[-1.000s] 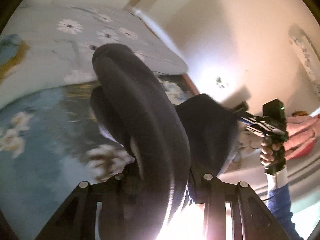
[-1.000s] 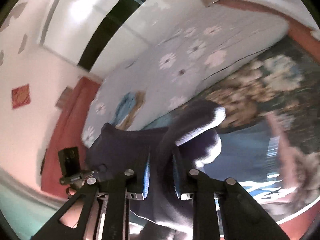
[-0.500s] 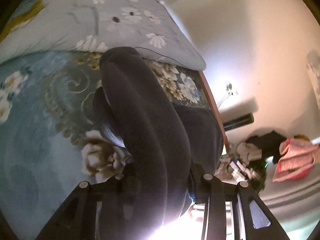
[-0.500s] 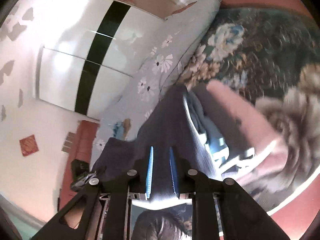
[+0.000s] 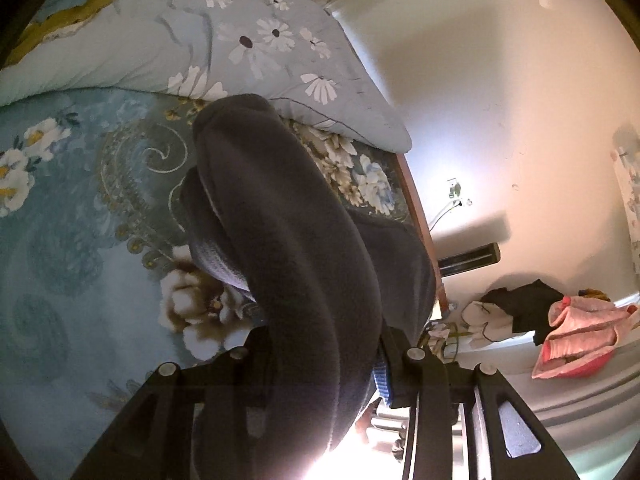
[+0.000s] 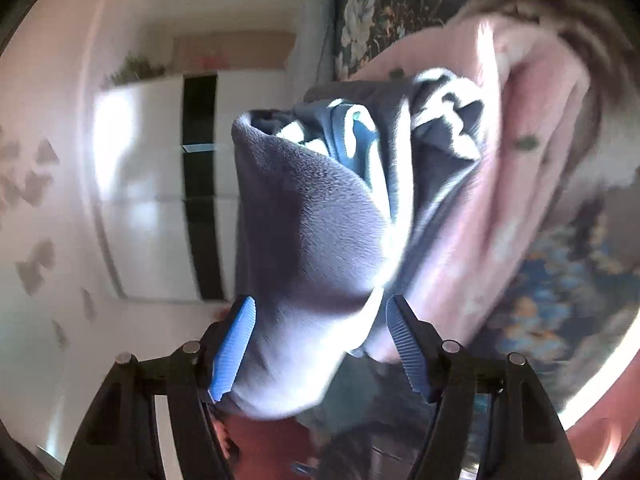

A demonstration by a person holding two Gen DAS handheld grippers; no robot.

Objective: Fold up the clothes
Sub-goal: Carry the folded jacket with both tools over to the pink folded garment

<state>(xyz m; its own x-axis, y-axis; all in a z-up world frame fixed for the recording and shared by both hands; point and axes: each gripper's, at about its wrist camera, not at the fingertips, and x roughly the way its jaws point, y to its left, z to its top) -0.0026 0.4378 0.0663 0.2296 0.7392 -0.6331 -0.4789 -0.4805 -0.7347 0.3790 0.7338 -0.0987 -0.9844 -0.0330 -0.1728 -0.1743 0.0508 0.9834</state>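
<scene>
A dark grey fleece garment (image 5: pixel 296 248) hangs in a thick roll from my left gripper (image 5: pixel 320 364), which is shut on it above the flowered bed cover (image 5: pixel 72 240). In the right wrist view the same garment (image 6: pixel 312 240) bulges between the blue pads (image 6: pixel 236 340) of my right gripper (image 6: pixel 320 340). The jaws there stand wide apart and the cloth lies loosely between them. A pink garment (image 6: pixel 500 200) lies on the bed behind it. This view is blurred.
A pale blue daisy-print quilt (image 5: pixel 224 40) lies at the head of the bed. Beyond the bed's wooden edge (image 5: pixel 420 216) are a wall socket (image 5: pixel 454 190) and a pile of black and pink clothes (image 5: pixel 560 328). A white wardrobe (image 6: pixel 160 184) stands by the wall.
My right gripper has opened from shut on the garment and swung towards the pink garment. My left gripper has turned and moved over the bed, still holding the garment. The right gripper has left its view.
</scene>
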